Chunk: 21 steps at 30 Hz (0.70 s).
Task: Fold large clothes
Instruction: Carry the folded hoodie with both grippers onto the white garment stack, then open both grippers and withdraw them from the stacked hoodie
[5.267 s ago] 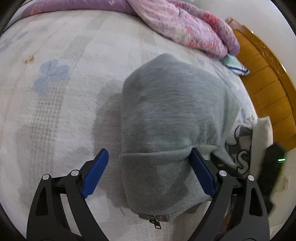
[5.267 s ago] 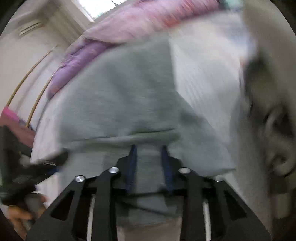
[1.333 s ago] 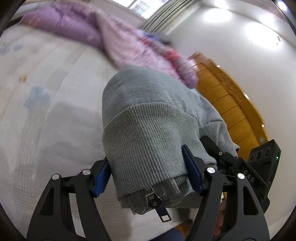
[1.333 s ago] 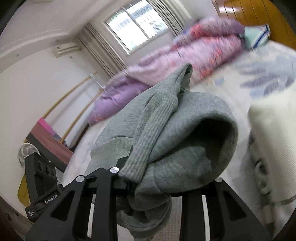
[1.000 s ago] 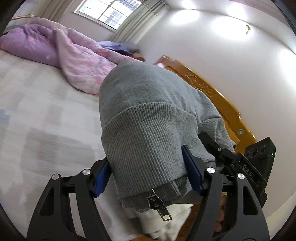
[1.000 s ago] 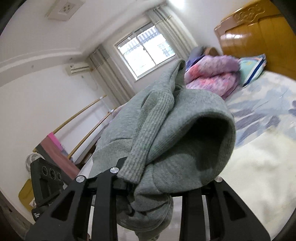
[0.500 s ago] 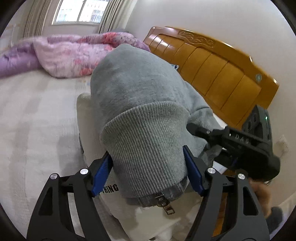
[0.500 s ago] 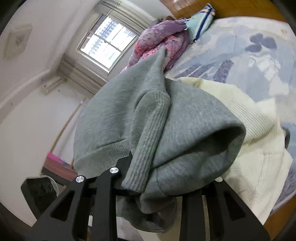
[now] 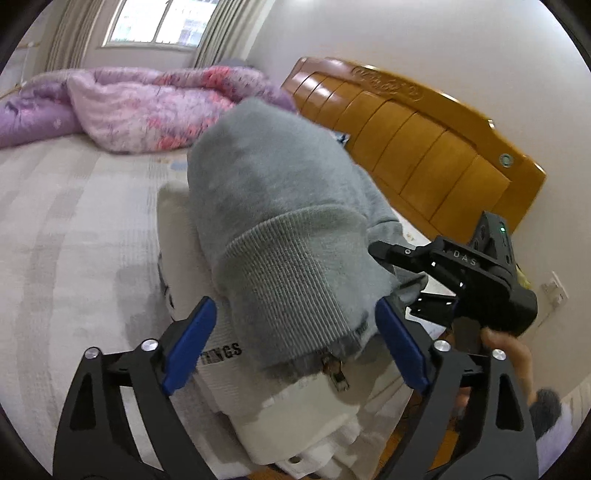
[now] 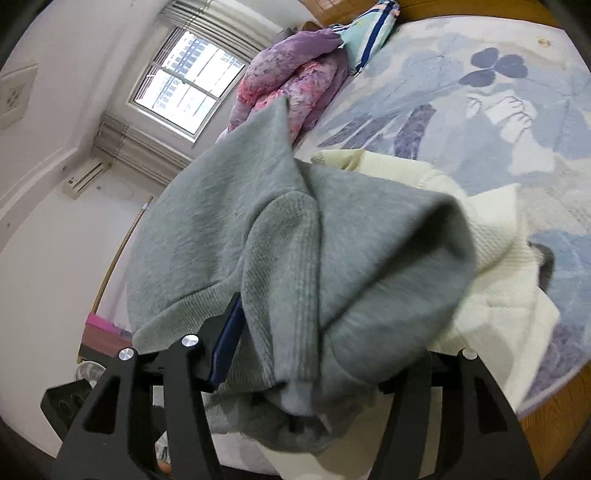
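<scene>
A folded grey zip sweatshirt (image 9: 280,229) lies on top of a folded cream sweater (image 9: 306,424) at the bed's corner. My left gripper (image 9: 291,339) is open, its blue pads (image 9: 188,343) either side of the ribbed hem, not pinching it. In the right wrist view the grey sweatshirt (image 10: 295,258) drapes over my right gripper (image 10: 317,354), whose jaws stand wide apart; one blue pad (image 10: 227,339) shows, the other is hidden by cloth. The cream sweater (image 10: 498,266) lies beneath. The right gripper body (image 9: 476,273) shows at the sweatshirt's right side.
A pink and purple quilt (image 9: 140,107) is bunched at the far side of the bed. A wooden headboard (image 9: 417,147) runs along the right. A striped pillow (image 10: 369,33) lies by the quilt. The floral sheet (image 10: 498,96) spreads beyond the sweaters.
Both grippers carried the grey sweatshirt across the bed and lowered it onto the cream sweater. The jaws of both have opened wider in the last half second.
</scene>
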### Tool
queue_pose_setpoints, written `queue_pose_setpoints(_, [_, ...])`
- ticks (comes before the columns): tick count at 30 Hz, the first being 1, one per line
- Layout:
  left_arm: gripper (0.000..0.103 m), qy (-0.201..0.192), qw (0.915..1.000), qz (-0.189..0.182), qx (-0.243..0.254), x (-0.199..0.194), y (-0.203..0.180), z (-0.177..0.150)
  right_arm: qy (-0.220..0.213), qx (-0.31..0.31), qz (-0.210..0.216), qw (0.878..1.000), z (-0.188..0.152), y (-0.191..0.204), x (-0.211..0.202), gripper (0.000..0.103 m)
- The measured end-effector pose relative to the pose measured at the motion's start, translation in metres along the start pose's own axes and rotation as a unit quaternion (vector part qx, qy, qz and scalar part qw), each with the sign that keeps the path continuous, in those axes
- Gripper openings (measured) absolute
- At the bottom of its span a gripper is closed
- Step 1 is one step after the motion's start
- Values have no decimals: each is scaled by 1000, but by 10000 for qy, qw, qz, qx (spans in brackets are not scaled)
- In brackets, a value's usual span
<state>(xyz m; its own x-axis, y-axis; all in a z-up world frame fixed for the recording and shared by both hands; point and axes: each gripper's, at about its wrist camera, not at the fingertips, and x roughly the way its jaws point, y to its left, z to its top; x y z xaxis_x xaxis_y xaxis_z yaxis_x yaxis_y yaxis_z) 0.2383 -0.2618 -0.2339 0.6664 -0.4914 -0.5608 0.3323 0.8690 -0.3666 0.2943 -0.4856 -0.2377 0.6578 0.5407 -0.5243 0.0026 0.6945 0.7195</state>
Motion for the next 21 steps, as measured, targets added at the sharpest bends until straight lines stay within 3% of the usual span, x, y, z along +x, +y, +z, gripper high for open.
queue_pose_setpoints(2, [89,-13,10000,72,23,-8,9,-3,-27,33,-124,9999,-2,0,-7,56])
queue_pose_setpoints(5, [89,115,9994,283,-147,-20,35,-10,-54,-100,-708,9974,-8,7,-16,56])
queue_pose_setpoints(10, [89,219,9946,1012,-70,-50,68,-14,11,-847,-1578,9838,-37,53,-20,58])
queue_pose_setpoints(13, [91,196,9926,1195,8,-74,80,-14,-34,-1210,-1670,9785,-59,87,-20,64])
queue_pose_setpoints(17, [92,120,9892,1460,78,-107,91,-11,-30,-1690,-1405,9755,-96,140,-16,65])
queue_pose_setpoints(21, [94,85,9859,1665,135,-143,96,-11,-10,-2325,-1663,9583,-140,195,-7,73])
